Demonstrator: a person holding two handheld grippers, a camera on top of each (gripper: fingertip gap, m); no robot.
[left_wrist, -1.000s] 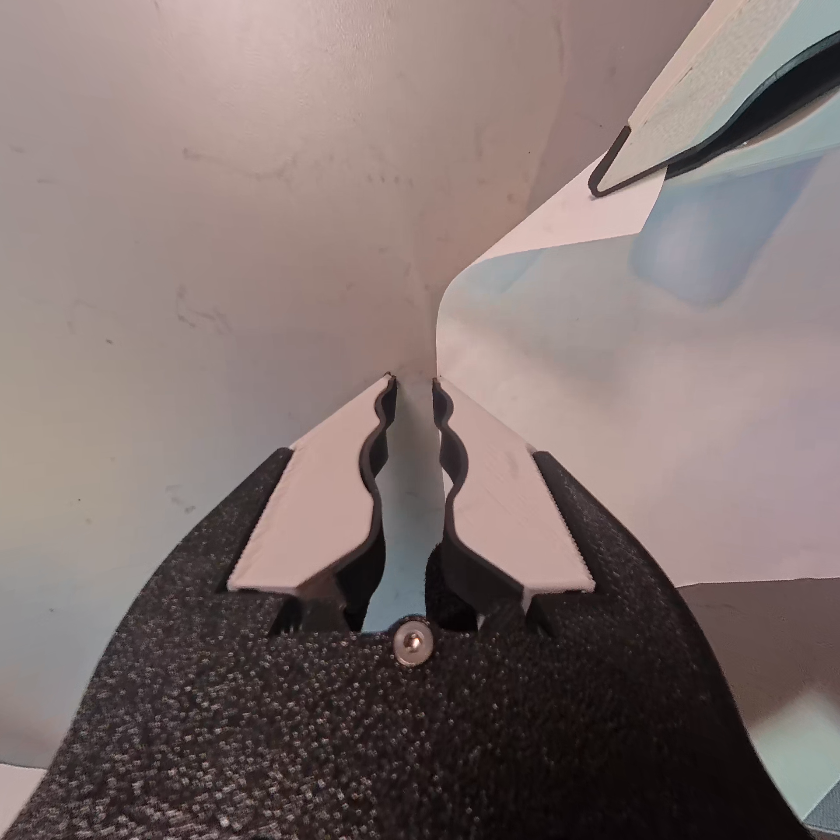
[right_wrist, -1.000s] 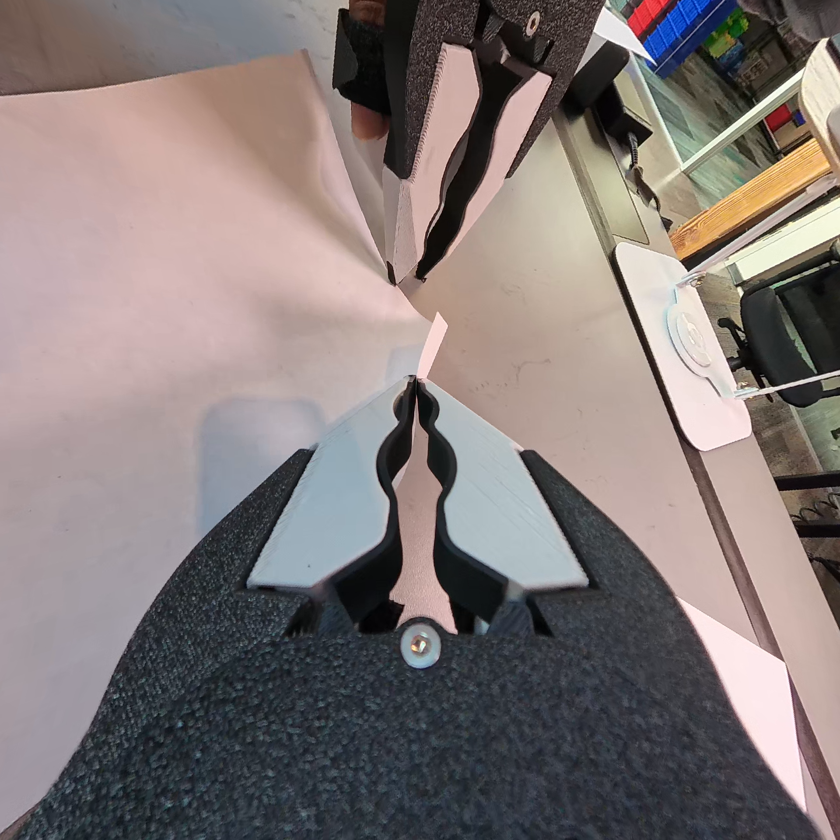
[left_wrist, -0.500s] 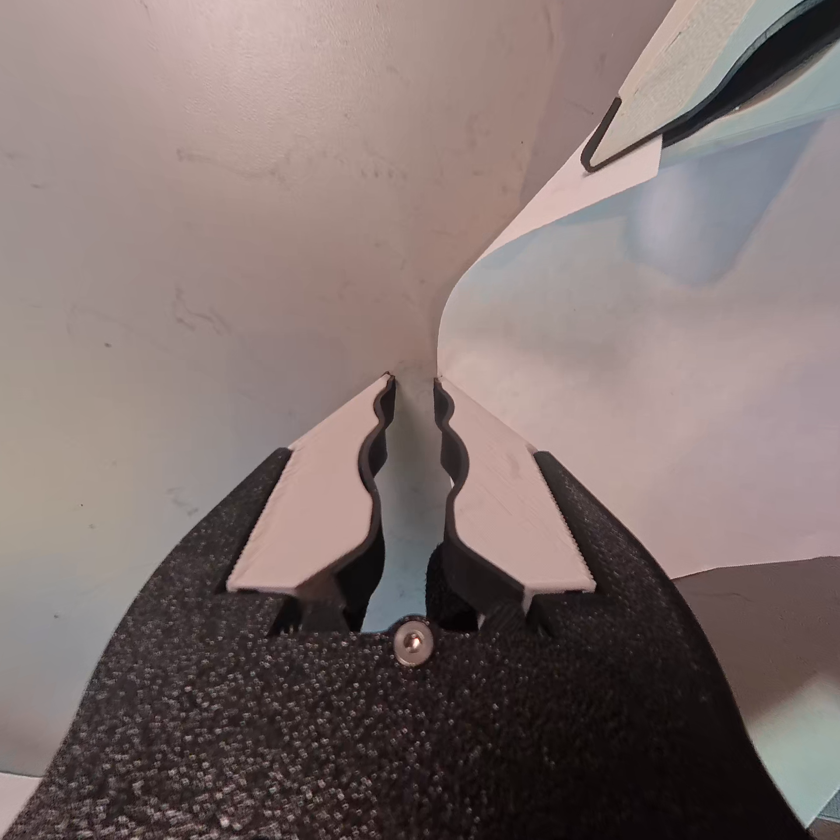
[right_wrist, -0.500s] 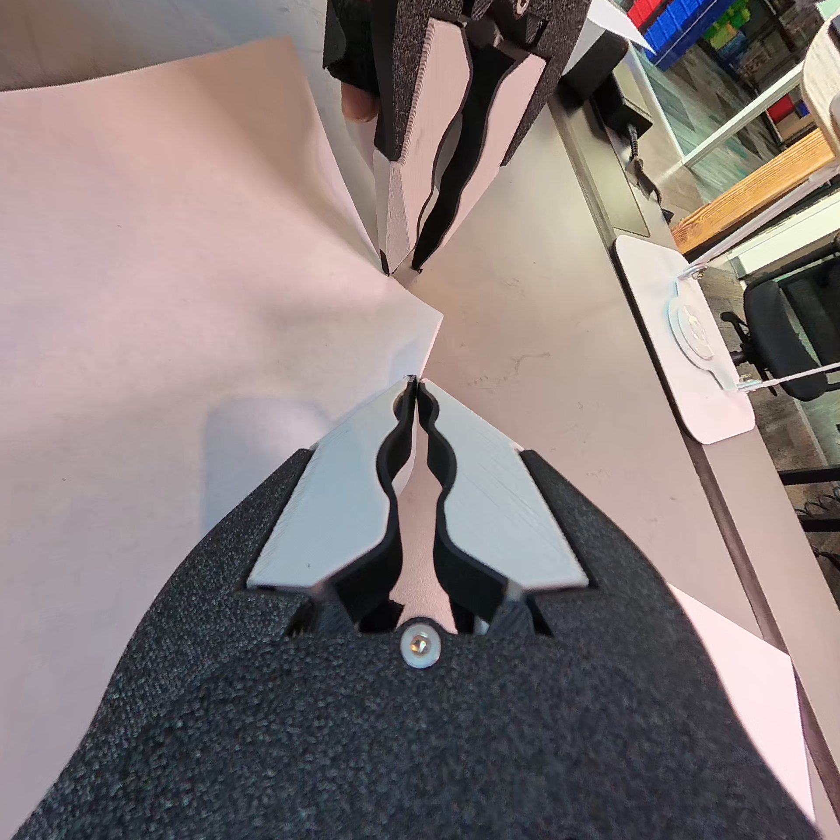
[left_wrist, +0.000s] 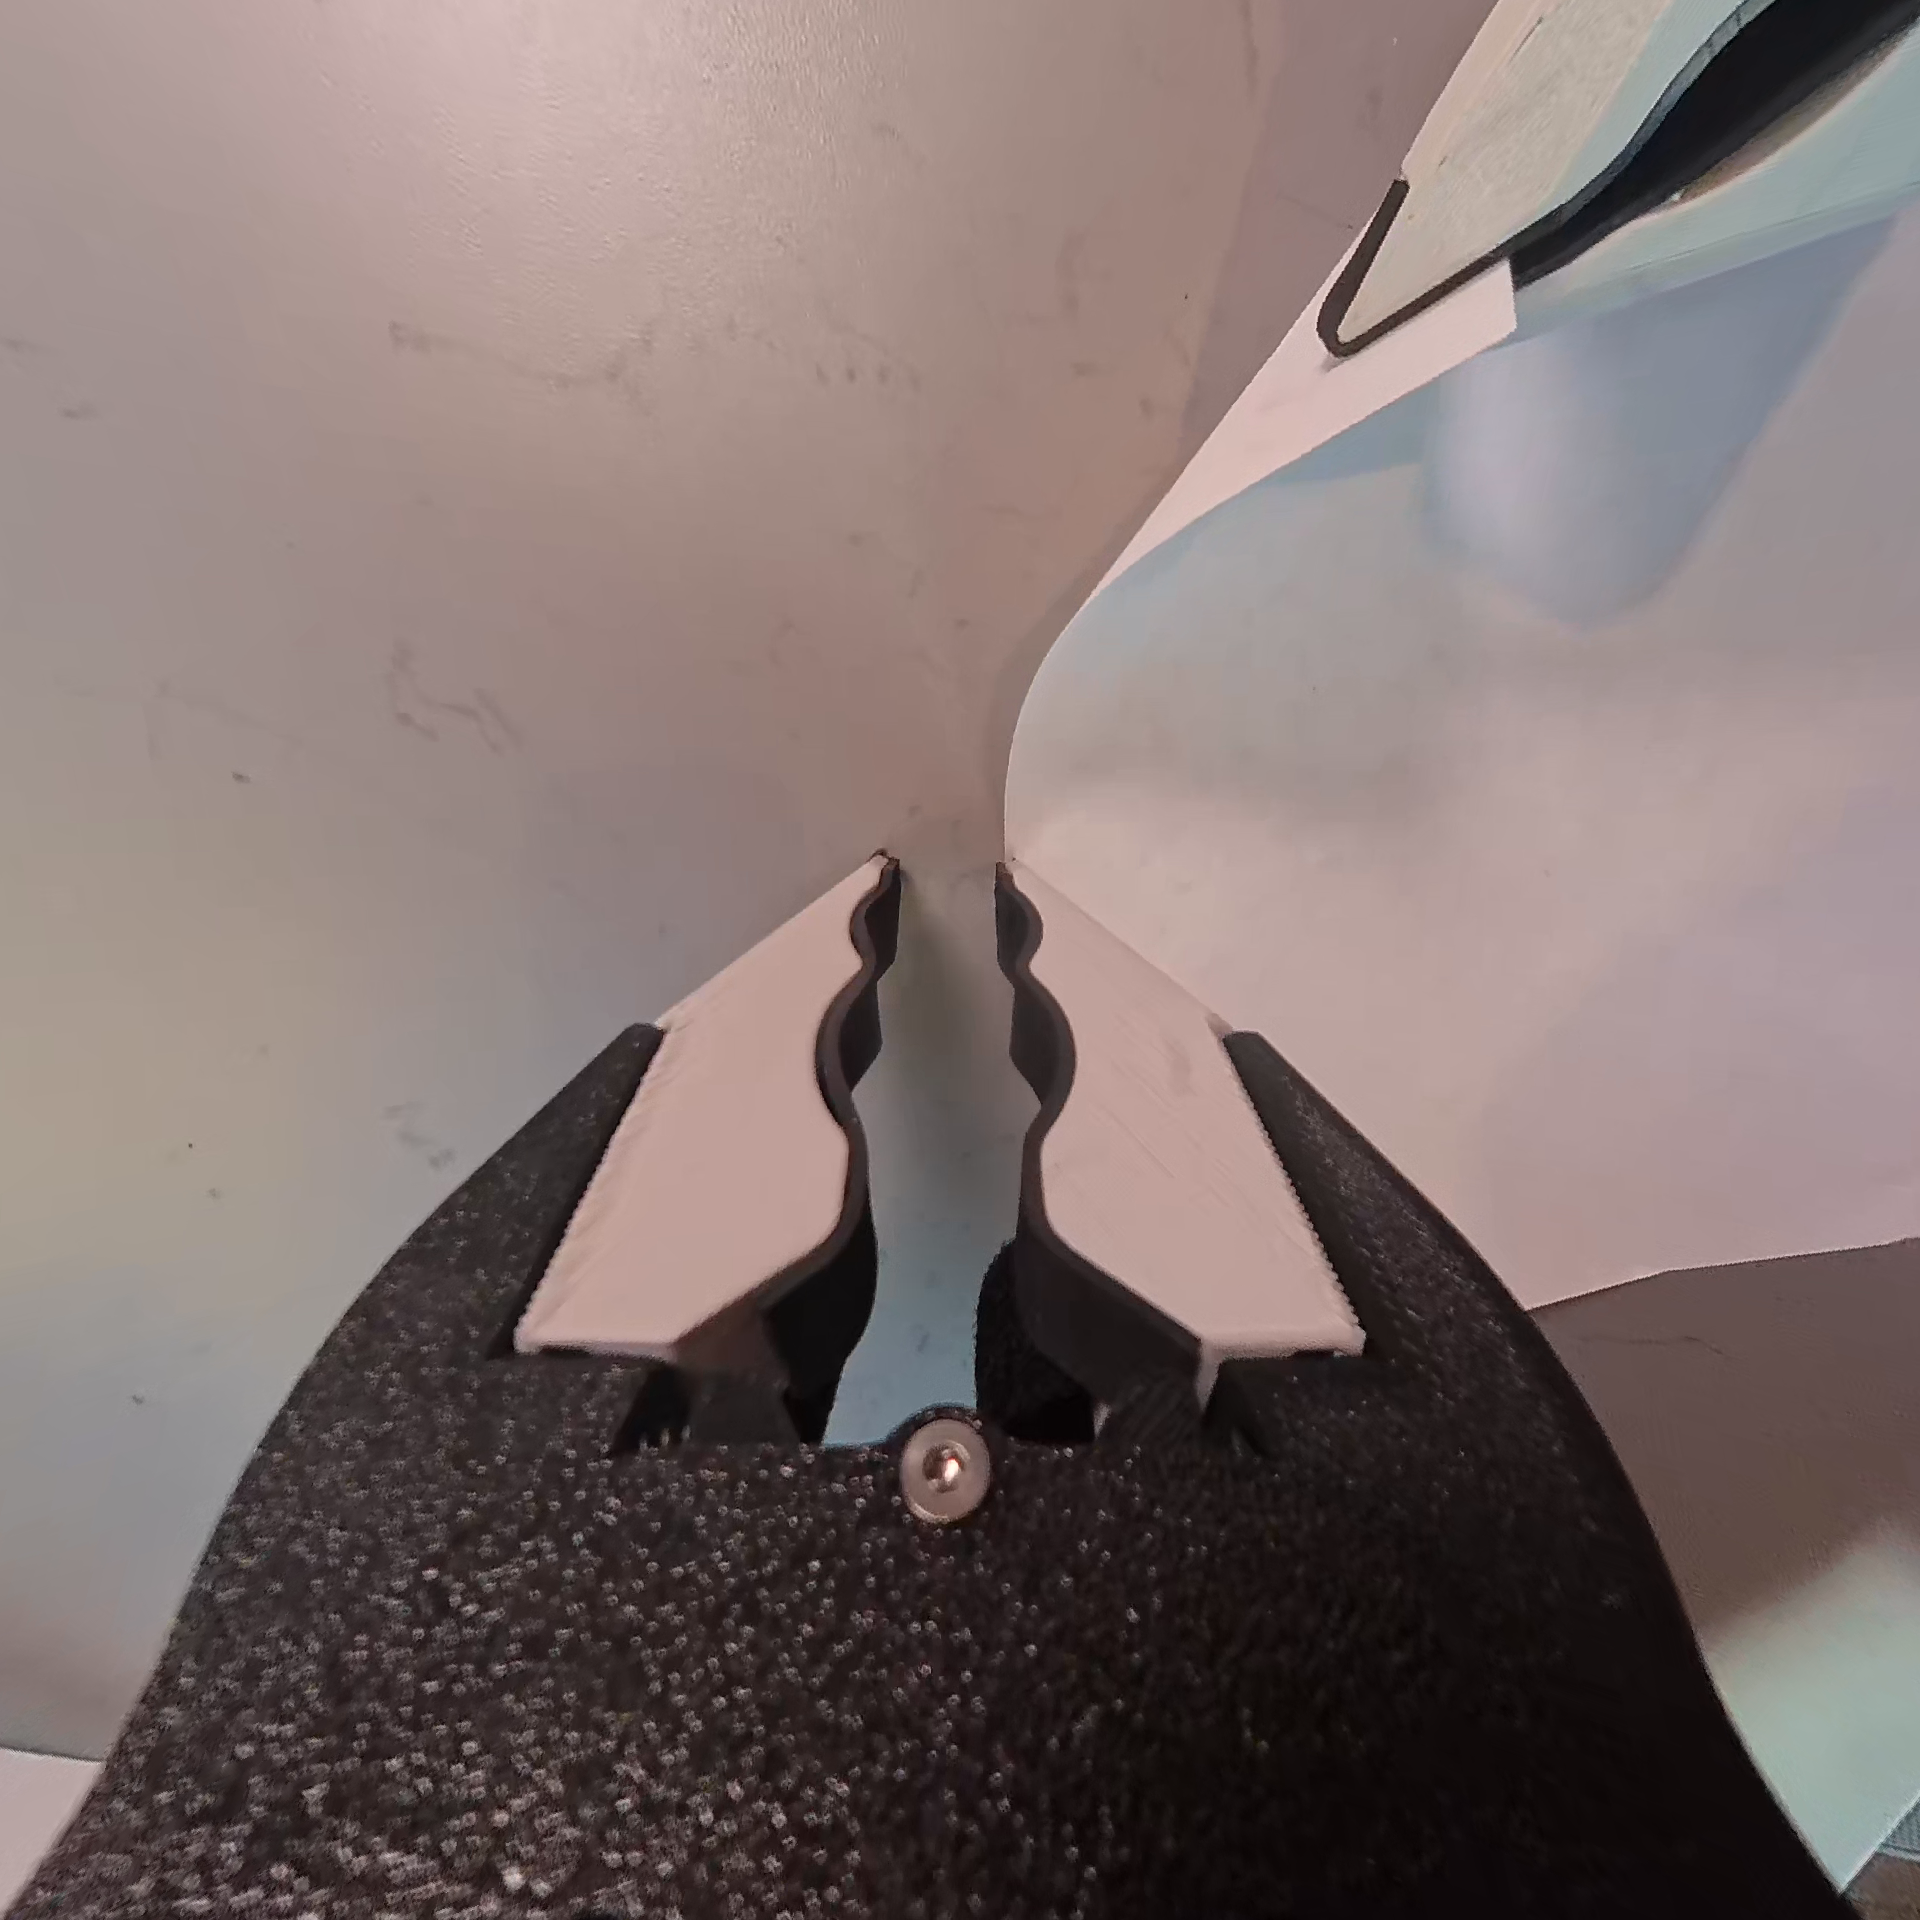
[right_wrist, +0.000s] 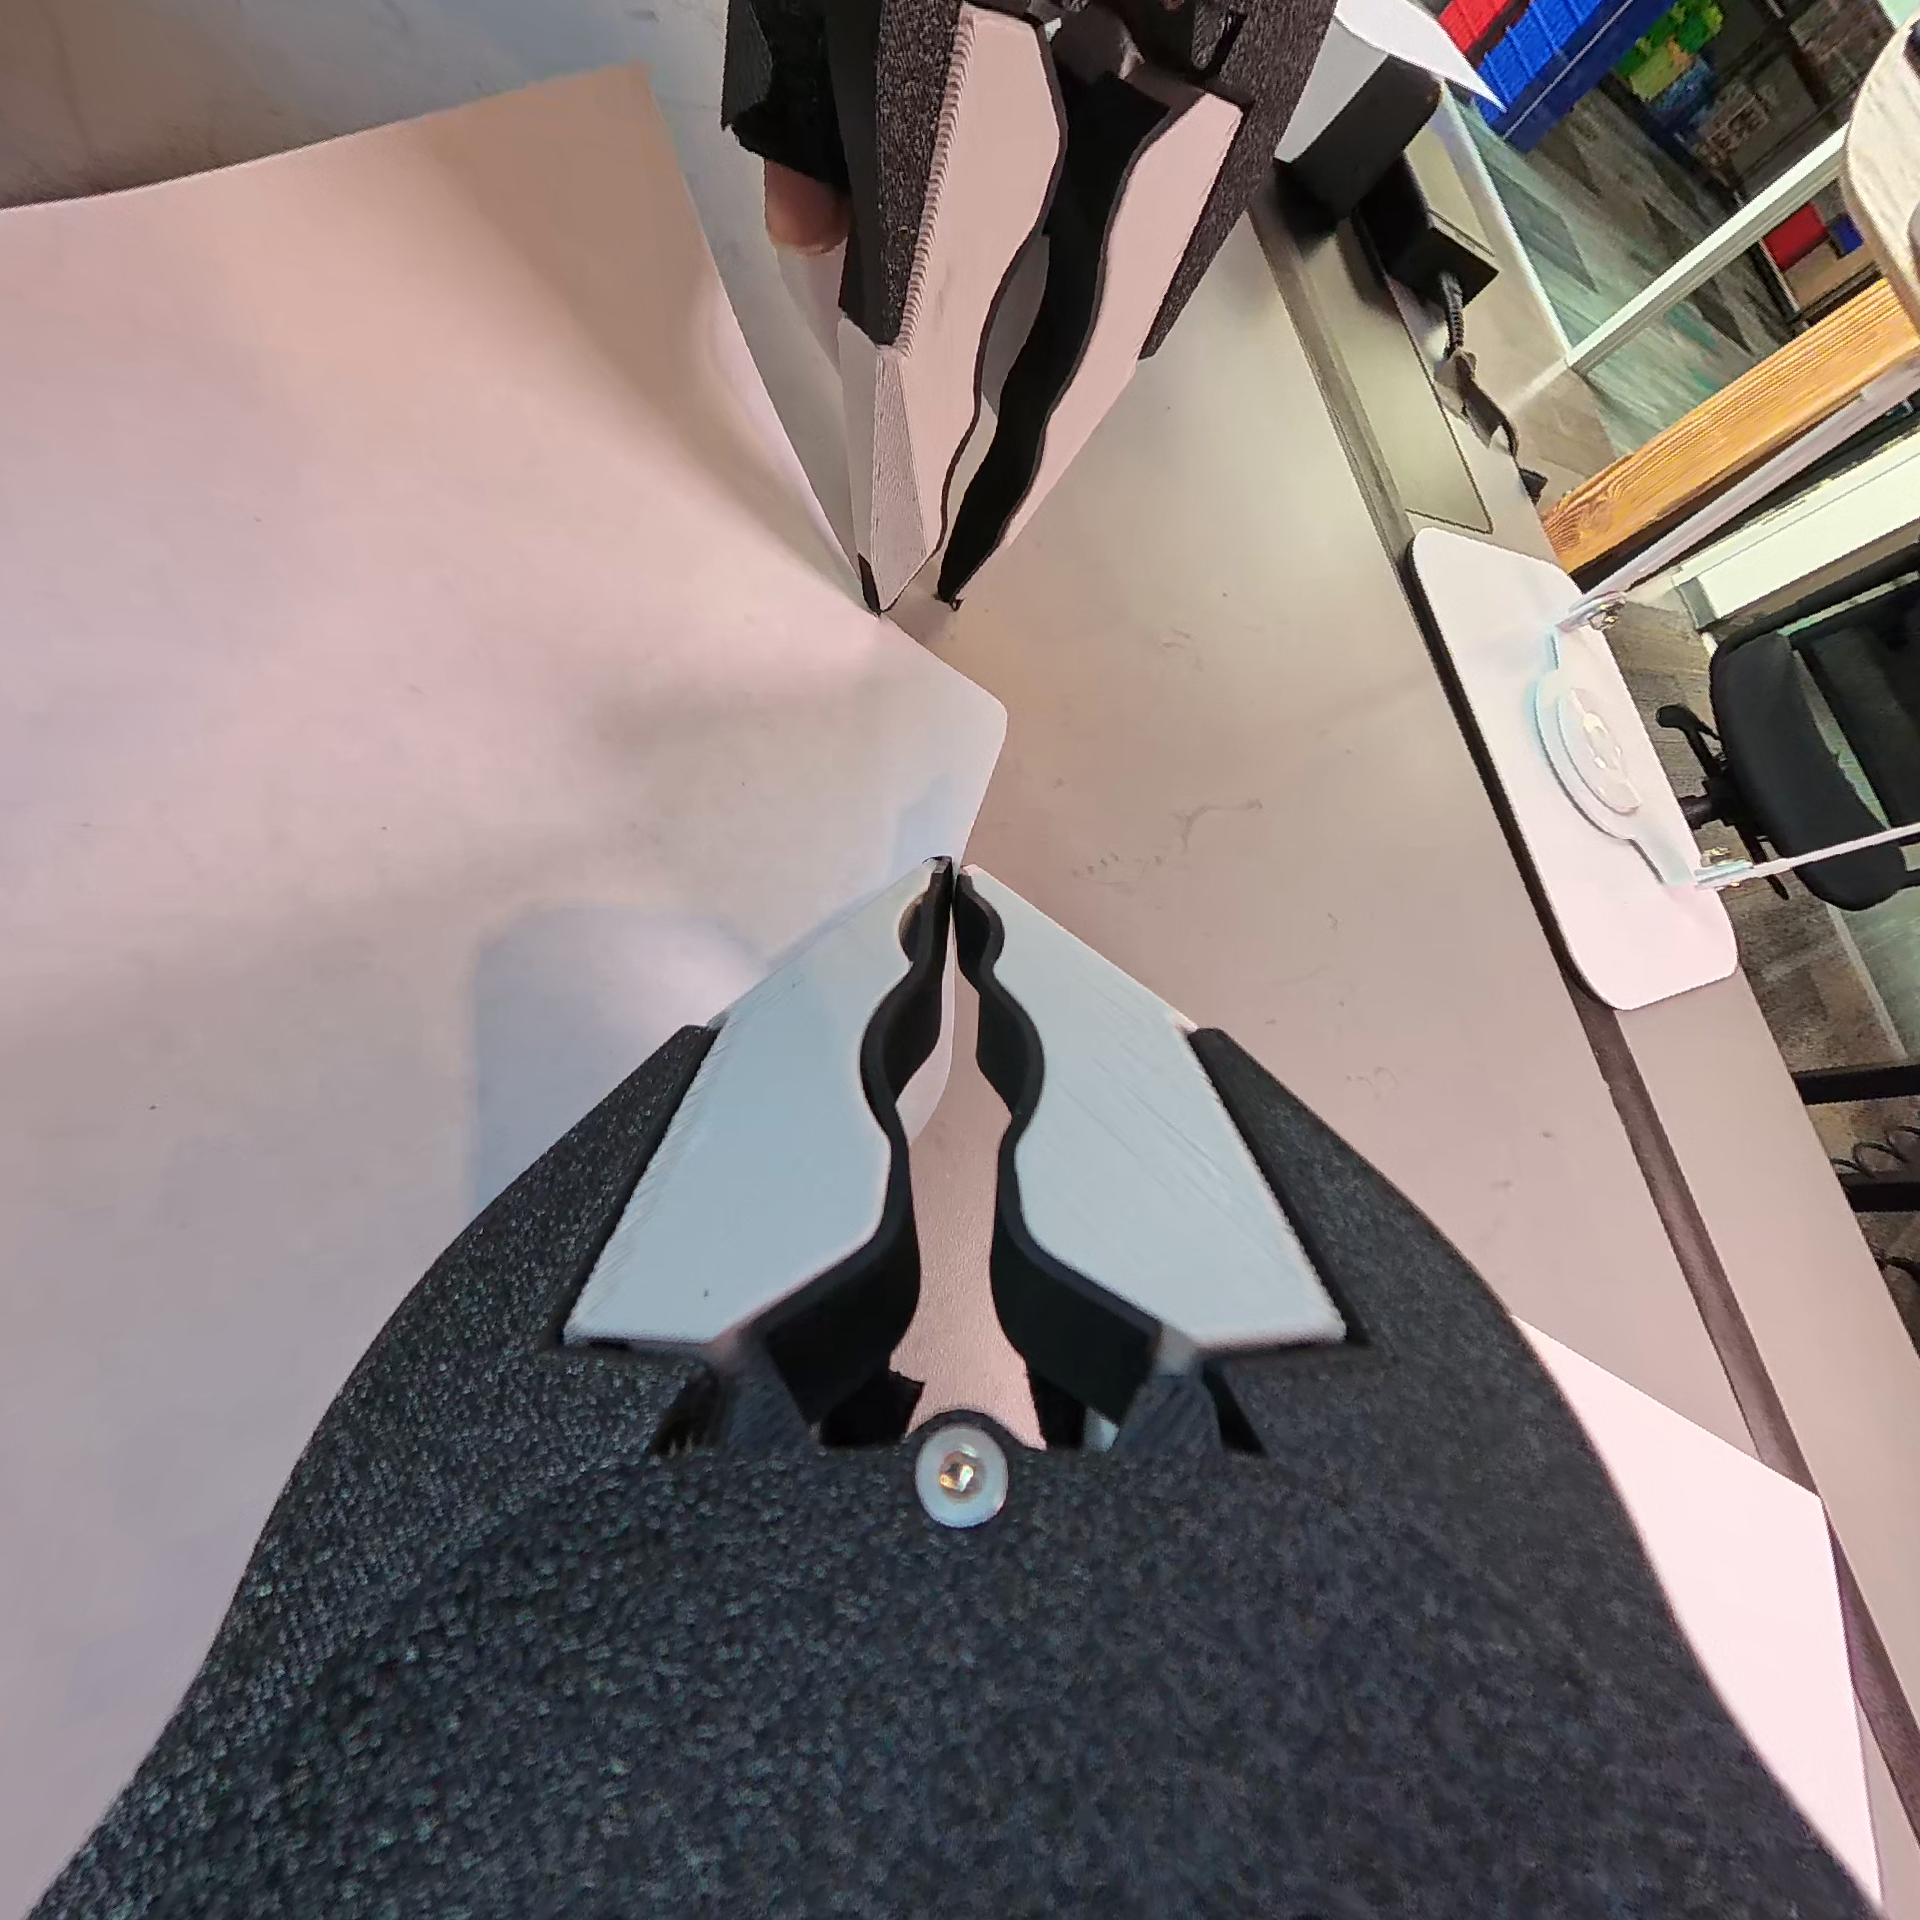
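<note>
A white sheet of paper (right_wrist: 364, 675) lies on a grey table (right_wrist: 1195, 727). My right gripper (right_wrist: 951, 868) is shut on the sheet's right edge, just below a corner, and lifts it slightly. My left gripper (right_wrist: 912, 605) points down at the table with its jaws a little apart. One fingertip (right_wrist: 871, 597) touches the same edge beyond the corner. In the left wrist view, only bare table (left_wrist: 416, 520) shows between the left gripper's (left_wrist: 945, 868) tips. The paper (left_wrist: 1455, 935) curls up at their right. The right gripper (left_wrist: 1371, 312) pinches the paper's corner at the top right.
A white pad with a round fitting (right_wrist: 1558, 748) lies at the table's right edge. A black device with a cable (right_wrist: 1392, 177) sits at the back. Another white sheet (right_wrist: 1714, 1558) lies at the lower right. An office chair (right_wrist: 1787, 758) and wooden bench (right_wrist: 1745, 395) stand beyond the table. The tips of one gripper are about 10 cm away from the tips of the other.
The paper corner between the grippers stood up thin and has now spread out flatter. The two grippers have drawn slightly apart. The left jaws have widened a little.
</note>
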